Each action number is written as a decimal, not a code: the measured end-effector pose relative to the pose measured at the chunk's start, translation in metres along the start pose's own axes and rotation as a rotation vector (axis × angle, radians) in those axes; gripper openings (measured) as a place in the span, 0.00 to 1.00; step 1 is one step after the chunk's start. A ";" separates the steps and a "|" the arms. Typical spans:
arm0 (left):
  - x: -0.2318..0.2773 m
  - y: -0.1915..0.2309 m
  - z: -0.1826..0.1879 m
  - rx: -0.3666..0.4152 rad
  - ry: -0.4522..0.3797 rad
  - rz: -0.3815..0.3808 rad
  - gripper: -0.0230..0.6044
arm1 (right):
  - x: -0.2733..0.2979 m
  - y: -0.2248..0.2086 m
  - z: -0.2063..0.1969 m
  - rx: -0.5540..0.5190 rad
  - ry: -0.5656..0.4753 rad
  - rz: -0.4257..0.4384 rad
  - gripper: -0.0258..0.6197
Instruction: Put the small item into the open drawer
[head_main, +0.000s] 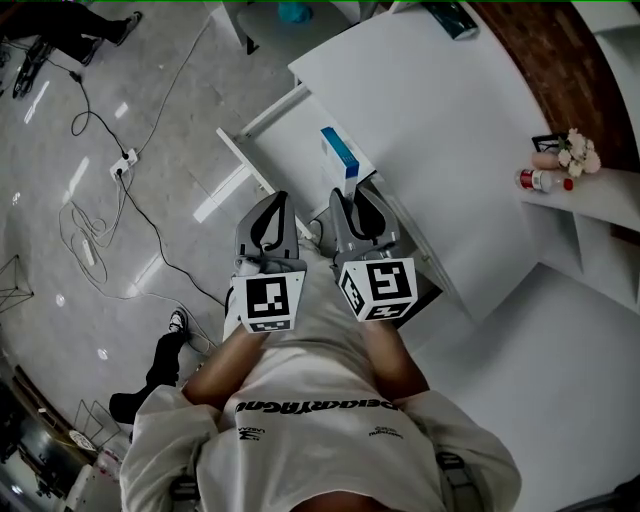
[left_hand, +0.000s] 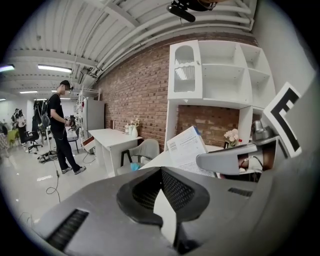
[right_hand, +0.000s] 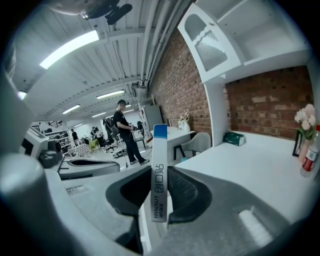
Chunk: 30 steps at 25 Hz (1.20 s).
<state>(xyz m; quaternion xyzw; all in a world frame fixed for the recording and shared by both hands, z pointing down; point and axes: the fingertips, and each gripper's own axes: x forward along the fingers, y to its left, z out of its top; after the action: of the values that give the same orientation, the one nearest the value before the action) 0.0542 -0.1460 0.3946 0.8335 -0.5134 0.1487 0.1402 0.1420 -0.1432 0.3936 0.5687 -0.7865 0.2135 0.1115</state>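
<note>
Brick wall (head_main: 545, 70), grey floor (head_main: 190, 110); white worktop (head_main: 430, 120) lay upper right. Slim white box (head_main: 341, 156), blue-ended, stood upright at centre, clamped in right gripper (head_main: 351, 196) fingers. Left gripper (head_main: 276, 203) fingers were closed, empty.

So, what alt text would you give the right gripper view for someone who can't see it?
The right gripper clamps a slim white box with a blue top, held upright between its jaws. Behind lie a white desk, a brick wall and a person standing far off.
</note>
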 end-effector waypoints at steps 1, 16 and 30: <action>0.001 0.001 -0.003 -0.007 0.008 0.008 0.03 | 0.003 -0.002 -0.002 0.000 0.010 0.004 0.18; 0.023 0.026 -0.047 -0.047 0.083 0.007 0.03 | 0.066 -0.015 -0.070 0.012 0.213 0.019 0.18; 0.046 0.061 -0.087 -0.086 0.143 0.000 0.03 | 0.121 -0.010 -0.136 0.013 0.381 0.004 0.18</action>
<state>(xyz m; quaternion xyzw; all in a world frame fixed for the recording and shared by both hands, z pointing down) 0.0104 -0.1759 0.4969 0.8140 -0.5079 0.1856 0.2122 0.1025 -0.1855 0.5667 0.5171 -0.7509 0.3226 0.2543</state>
